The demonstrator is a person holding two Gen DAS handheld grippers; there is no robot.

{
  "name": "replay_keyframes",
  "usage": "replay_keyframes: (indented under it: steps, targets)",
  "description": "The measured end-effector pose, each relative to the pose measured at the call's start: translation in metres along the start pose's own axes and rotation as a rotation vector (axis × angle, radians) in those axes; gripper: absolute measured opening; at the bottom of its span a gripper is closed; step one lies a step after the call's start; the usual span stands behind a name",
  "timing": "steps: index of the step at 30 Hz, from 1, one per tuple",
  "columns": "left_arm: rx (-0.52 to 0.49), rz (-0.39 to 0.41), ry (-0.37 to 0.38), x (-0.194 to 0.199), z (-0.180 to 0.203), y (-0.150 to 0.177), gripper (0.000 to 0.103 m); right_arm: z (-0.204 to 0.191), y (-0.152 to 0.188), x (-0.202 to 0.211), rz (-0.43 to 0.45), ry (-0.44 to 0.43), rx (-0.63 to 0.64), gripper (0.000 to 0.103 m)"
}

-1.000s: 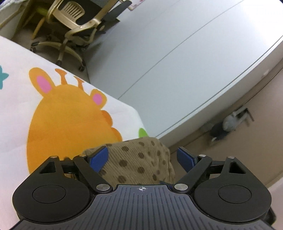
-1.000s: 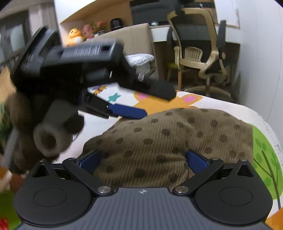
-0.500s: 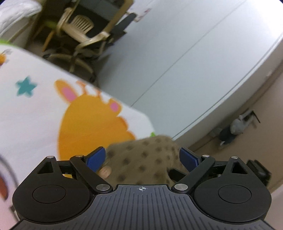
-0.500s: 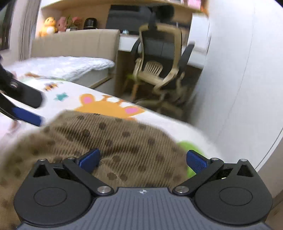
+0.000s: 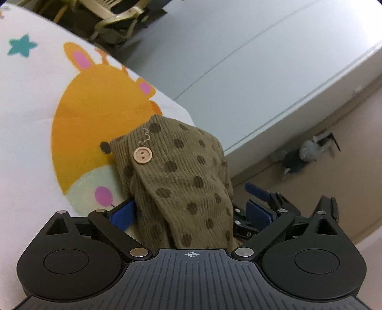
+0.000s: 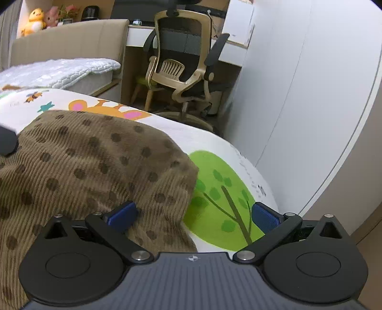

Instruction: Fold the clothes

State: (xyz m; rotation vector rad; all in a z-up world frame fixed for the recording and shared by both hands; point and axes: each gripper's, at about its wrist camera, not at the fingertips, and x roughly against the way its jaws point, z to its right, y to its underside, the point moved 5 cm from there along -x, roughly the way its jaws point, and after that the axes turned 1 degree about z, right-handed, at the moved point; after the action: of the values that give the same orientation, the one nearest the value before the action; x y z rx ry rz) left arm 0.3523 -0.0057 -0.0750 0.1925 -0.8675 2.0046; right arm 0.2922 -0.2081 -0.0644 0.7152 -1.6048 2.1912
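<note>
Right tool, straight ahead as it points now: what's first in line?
Likely the bedsheet, at its green tree print just ahead of the right tool. The brown polka-dot garment edge lies just left of centre; depth unclear.

The garment (image 6: 95, 164) lies on the bed (image 6: 214, 143) near its corner; an office chair (image 6: 183, 69) stands beyond the bed's far edge.

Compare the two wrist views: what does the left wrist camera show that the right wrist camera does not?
Only the left wrist view shows the wooden button on the garment and the right gripper beyond its hanging edge. Only the right wrist view shows the green tree print, the headboard and the plush toys. Both show the brown dotted garment, the giraffe-print sheet and the office chair.
</note>
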Motion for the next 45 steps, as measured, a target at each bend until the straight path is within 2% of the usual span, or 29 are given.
replay_keyframes:
  steps: [4,9,15,20,22,25,30,34,36,38,39,42,45]
  targets:
    - [0.022,0.028,0.02,0.012,-0.002,-0.004,0.099,-0.036,-0.011,0.004,-0.005,-0.008,0.042,0.088]
    - [0.023,0.081,0.006,0.06,-0.018,-0.012,0.099,-0.119,-0.038,0.006,0.021,-0.104,0.145,0.087]
    - [-0.041,0.171,-0.172,0.153,-0.056,-0.017,0.099,-0.228,-0.074,0.008,0.068,-0.265,0.197,0.087]
    - [0.0,0.27,-0.288,0.219,-0.097,-0.022,0.099,-0.28,-0.092,0.003,0.069,-0.338,0.191,0.087]
    - [-0.001,0.287,-0.305,0.233,-0.103,-0.023,0.099,-0.285,-0.095,-0.001,0.064,-0.348,0.191,0.09]
    - [-0.013,0.299,-0.316,0.247,-0.106,-0.025,0.099,-0.272,-0.099,0.001,0.069,-0.365,0.148,0.095]
    - [-0.039,0.324,-0.337,0.273,-0.11,-0.026,0.089,-0.245,-0.104,0.008,0.08,-0.397,0.064,0.096]
    - [-0.135,0.41,-0.357,0.301,-0.095,-0.037,0.082,-0.224,-0.108,0.014,0.089,-0.421,-0.003,0.096]
    - [-0.175,0.401,-0.364,0.297,-0.091,-0.046,0.077,-0.217,-0.113,0.017,0.104,-0.433,-0.027,0.096]
    - [-0.171,0.342,-0.418,0.279,-0.098,-0.052,0.066,-0.224,-0.126,0.016,0.136,-0.431,-0.01,0.096]
    - [-0.171,0.319,-0.448,0.27,-0.102,-0.054,0.065,-0.229,-0.132,0.014,0.144,-0.43,0.001,0.096]
    - [-0.202,0.297,-0.534,0.248,-0.111,-0.058,0.068,-0.254,-0.142,-0.016,0.121,-0.381,0.073,0.096]
    - [-0.243,0.292,-0.564,0.232,-0.112,-0.068,0.074,-0.27,-0.138,-0.044,0.084,-0.31,0.127,0.098]
